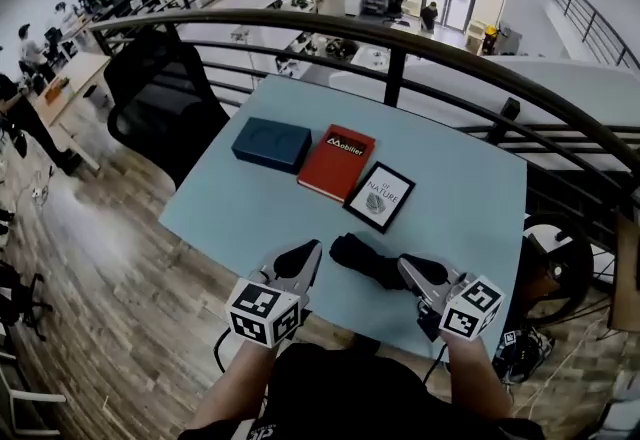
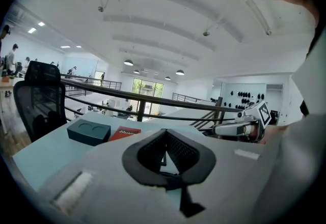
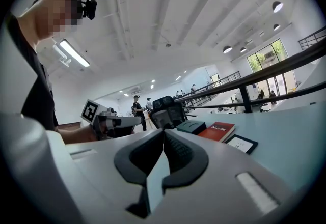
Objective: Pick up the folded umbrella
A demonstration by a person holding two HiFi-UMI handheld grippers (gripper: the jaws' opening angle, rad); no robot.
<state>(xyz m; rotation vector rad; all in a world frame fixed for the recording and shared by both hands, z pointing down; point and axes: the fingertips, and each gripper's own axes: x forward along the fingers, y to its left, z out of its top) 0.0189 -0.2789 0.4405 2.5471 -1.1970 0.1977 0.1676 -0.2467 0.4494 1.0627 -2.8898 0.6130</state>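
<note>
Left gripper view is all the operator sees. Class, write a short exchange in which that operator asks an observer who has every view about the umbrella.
Operator: Where is the umbrella?
Observer: Folded and black, it lies on the table between the left gripper and the right gripper.
Operator: Is the right gripper holding anything?
Observer: No; its jaws are together and empty.
Operator: What's beside the red book?
Observer: A black-framed card, on the side away from the blue box.
</note>
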